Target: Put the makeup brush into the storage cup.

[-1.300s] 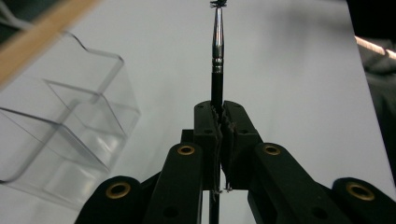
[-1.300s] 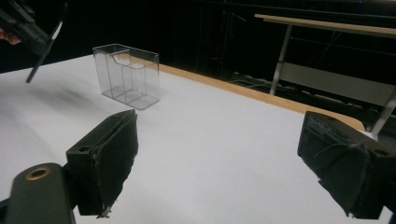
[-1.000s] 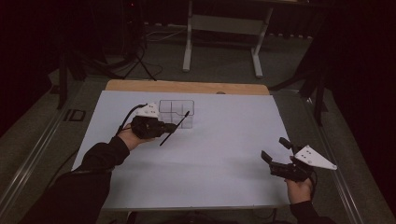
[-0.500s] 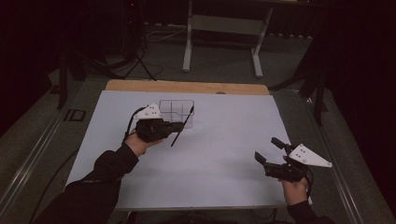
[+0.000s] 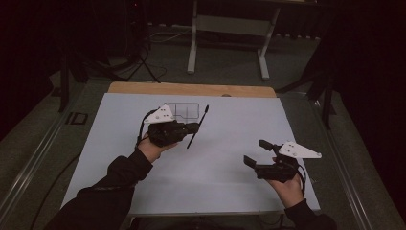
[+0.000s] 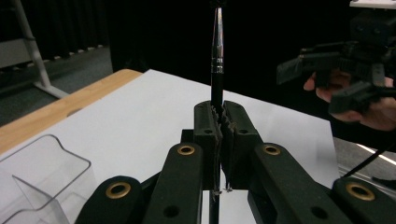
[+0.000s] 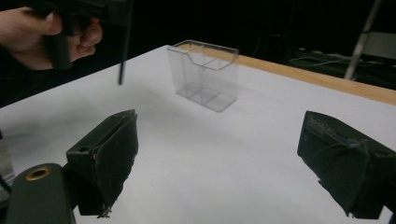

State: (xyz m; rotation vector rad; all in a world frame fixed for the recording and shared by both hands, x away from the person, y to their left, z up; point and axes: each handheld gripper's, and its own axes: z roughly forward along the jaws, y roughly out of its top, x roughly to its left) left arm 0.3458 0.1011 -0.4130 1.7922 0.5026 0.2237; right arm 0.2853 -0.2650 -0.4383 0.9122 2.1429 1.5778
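A thin black brush (image 5: pixel 198 125) with a silver ferrule (image 6: pixel 217 55) is clamped between the jaws of my left gripper (image 5: pixel 191 128), which is shut on its handle (image 6: pixel 220 121). The brush stands tilted, tip away, just in front of a clear plastic organiser box (image 5: pixel 184 110). That box also appears at the left gripper view's lower left (image 6: pixel 37 177) and in the right gripper view (image 7: pixel 205 74). My right gripper (image 5: pixel 257 152) hovers open at the near right of the white sheet, its jaws wide apart with nothing between them (image 7: pixel 224 163). The held brush hangs at top left of its view (image 7: pixel 123 51).
The white sheet (image 5: pixel 220 191) covers the table, with a wooden strip (image 5: pixel 191 89) along the far edge. A metal stand (image 5: pixel 227 43) is on the floor beyond. Dark floor surrounds the table on both sides.
My left gripper has carried the brush to the right and slightly up, in front of the clear box. My right gripper has shifted left toward the middle, still open.
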